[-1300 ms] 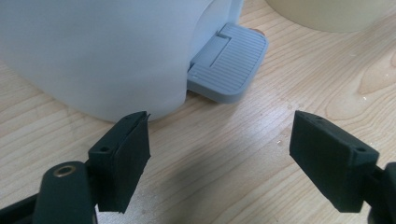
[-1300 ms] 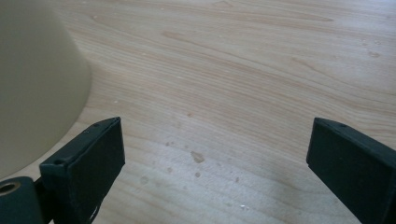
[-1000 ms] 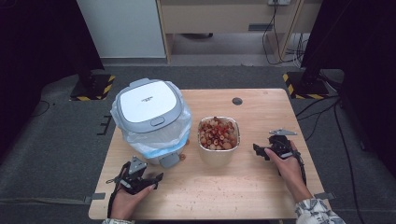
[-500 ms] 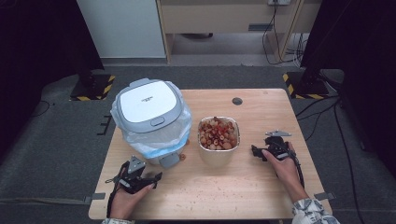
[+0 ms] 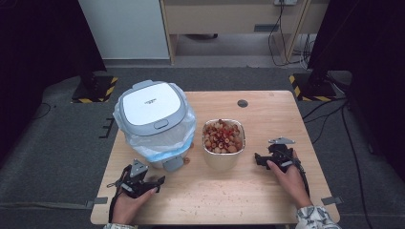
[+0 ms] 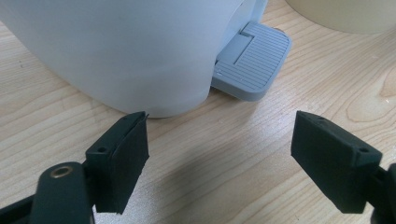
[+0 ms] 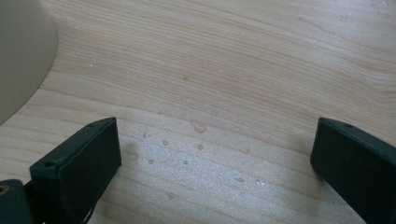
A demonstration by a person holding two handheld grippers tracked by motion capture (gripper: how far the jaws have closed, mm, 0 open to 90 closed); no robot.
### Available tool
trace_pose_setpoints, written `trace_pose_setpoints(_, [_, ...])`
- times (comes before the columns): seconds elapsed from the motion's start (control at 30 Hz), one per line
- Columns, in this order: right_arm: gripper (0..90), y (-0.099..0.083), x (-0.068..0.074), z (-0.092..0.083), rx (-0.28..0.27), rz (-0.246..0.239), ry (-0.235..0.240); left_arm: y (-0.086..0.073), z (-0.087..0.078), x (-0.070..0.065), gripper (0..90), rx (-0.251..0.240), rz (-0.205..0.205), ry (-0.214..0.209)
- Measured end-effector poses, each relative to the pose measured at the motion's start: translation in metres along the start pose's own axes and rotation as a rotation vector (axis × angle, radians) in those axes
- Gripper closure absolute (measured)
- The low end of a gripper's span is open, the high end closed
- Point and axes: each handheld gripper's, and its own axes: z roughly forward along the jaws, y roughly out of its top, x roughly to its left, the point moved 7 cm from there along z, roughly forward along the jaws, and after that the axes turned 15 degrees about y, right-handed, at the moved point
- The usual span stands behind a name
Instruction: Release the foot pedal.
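Note:
A white pedal bin lined with a clear plastic bag stands at the table's left; its wall and grey pedal loom just ahead in the left gripper view. A cream bowl full of small red and pale fruits sits mid-table, its side showing at the edge of the right gripper view. My left gripper rests low at the front left, open and holding nothing. Right of the bowl, my right gripper is open over bare wood.
Water droplets dot the wood between the right jaws. Fine crumbs are scattered near the table's front edge. A round black cable hole sits at the back. A small brown bit lies beside the pedal.
My right gripper has drifted slightly toward the front of the table and the bowl. The left gripper has stayed in place.

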Motion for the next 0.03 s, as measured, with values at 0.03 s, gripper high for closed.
trace_pose_setpoints(0.03, [2.2, 0.0001, 0.0001, 0.0001, -0.001, 0.001, 0.000, 0.0005, 0.0000, 0.0000, 18.0, -0.003, -0.005, 0.000])
